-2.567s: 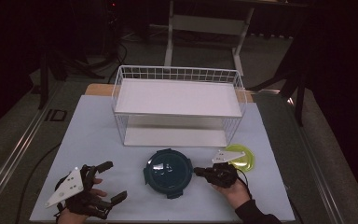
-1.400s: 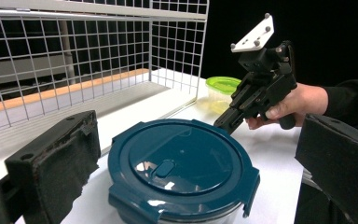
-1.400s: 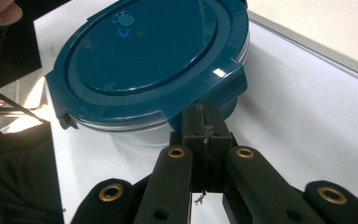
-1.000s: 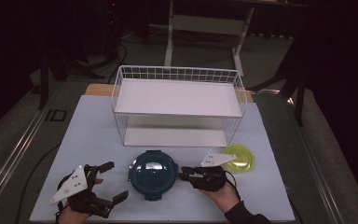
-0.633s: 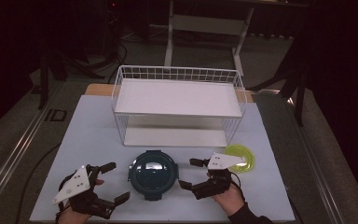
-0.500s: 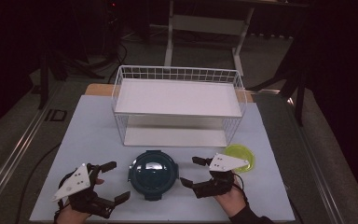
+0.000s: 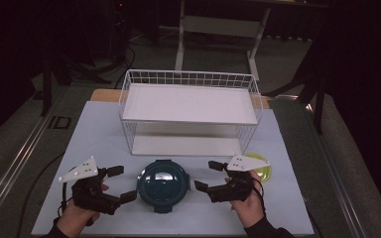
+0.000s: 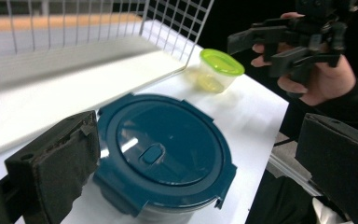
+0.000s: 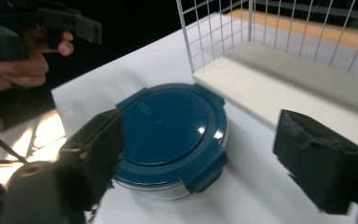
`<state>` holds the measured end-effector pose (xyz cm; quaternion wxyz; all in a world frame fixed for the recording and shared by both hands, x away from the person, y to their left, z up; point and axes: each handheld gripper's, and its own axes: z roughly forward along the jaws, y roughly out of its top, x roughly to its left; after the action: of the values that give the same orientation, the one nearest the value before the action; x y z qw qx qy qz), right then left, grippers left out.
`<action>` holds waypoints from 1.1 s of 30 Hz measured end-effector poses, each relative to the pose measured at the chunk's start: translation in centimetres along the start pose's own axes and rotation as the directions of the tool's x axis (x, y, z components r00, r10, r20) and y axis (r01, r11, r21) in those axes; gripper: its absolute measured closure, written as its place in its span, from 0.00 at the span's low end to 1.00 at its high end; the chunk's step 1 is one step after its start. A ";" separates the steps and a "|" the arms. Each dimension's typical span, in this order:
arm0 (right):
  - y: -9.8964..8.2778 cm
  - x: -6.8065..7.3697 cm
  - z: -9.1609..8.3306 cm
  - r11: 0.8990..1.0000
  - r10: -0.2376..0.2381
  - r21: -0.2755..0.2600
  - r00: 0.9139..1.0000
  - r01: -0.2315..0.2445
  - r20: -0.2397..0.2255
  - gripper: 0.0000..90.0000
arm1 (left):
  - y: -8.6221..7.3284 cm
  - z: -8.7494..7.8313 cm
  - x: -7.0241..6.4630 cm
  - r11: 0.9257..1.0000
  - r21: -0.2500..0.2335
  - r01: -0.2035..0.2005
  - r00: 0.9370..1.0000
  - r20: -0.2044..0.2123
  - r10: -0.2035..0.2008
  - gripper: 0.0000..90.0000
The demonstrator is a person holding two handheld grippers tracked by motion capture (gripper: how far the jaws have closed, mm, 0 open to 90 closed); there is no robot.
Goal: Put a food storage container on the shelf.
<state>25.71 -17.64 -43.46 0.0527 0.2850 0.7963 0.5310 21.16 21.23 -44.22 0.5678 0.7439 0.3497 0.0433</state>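
A round container with a dark blue clip lid [image 7: 162,184] [image 8: 165,154] [image 9: 172,128] sits on the white table near its front edge. My left gripper [image 7: 121,184] [image 8: 200,172] stands open just left of it, jaws spread wide and empty. On the container's other side my right gripper [image 7: 209,176] [image 9: 219,158] is open too, holding nothing and apart from the lid. A small clear tub with a lime-green lid [image 7: 259,167] [image 8: 216,70] rests behind the right hand, by the rack's front right corner.
A white wire rack [image 7: 188,111] with an upper shelf and a low shelf stands at mid-table, right behind the blue container. The white tabletop [image 7: 94,139] has bare room to the left. Dark floor and table legs lie beyond.
The right gripper let go of the blue container after sliding it left, opened, and drew back to the right. The left gripper shifted slightly toward the container.
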 end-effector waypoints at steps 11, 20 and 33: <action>-0.1 -1.9 1.7 0.962 0.261 0.092 0.964 -0.256 -0.044 0.11 | -1.1 1.6 2.8 0.972 0.070 0.225 0.974 -0.047 -0.222 0.00; -1.4 -3.3 3.7 0.898 0.422 0.179 0.901 -0.401 -0.098 0.25 | -1.9 2.9 4.1 0.916 0.152 0.372 0.926 -0.124 -0.355 0.00; -2.8 -4.7 5.7 0.822 0.537 0.253 0.843 -0.511 -0.042 0.35 | -2.8 4.6 5.9 0.819 0.228 0.527 0.850 -0.175 -0.498 0.15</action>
<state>30.66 -16.16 -49.37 -0.1735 0.4669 0.7451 0.4435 26.35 21.17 -50.27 0.4332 0.6884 0.5695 -0.1184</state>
